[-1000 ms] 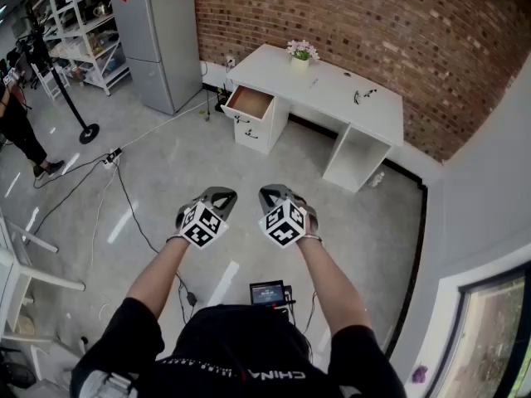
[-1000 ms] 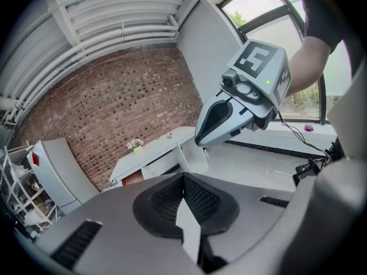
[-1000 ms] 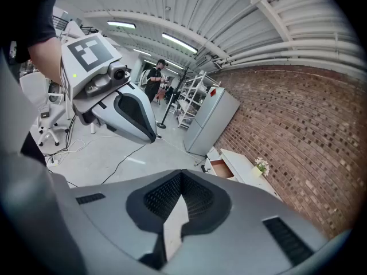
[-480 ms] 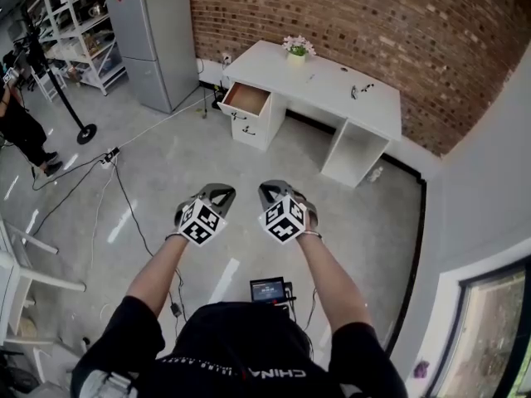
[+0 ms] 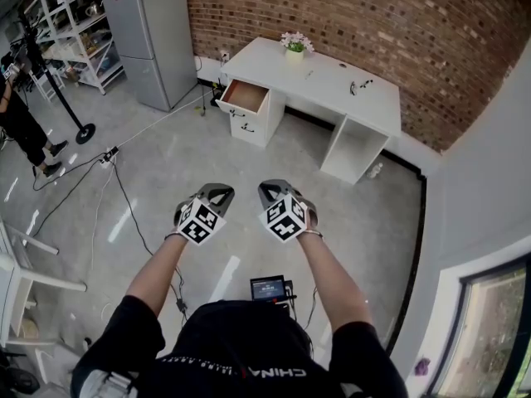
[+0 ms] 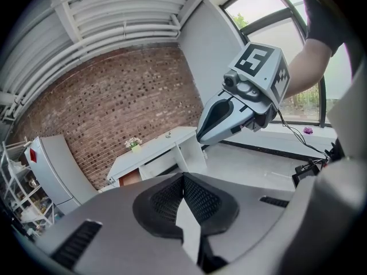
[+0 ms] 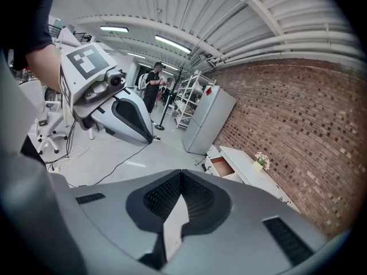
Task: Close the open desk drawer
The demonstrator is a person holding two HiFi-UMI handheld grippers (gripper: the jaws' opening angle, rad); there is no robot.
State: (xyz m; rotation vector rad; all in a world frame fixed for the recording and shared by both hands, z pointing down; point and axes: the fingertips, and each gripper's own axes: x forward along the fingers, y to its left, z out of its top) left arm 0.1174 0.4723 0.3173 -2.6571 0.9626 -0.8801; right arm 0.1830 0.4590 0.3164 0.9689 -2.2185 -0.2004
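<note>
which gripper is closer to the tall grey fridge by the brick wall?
Left. The tall grey fridge stands far ahead, off to the left; the left gripper is on that side, the right gripper beside it, farther right. Both are well short of it.

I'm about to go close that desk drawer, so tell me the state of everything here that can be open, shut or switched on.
Desk drawer: open, pulled out from the desk.
Left gripper: shut, nothing in it.
Right gripper: shut, nothing in it.
Fridge: doors shut.
Small screen at the person's waist: lit.
</note>
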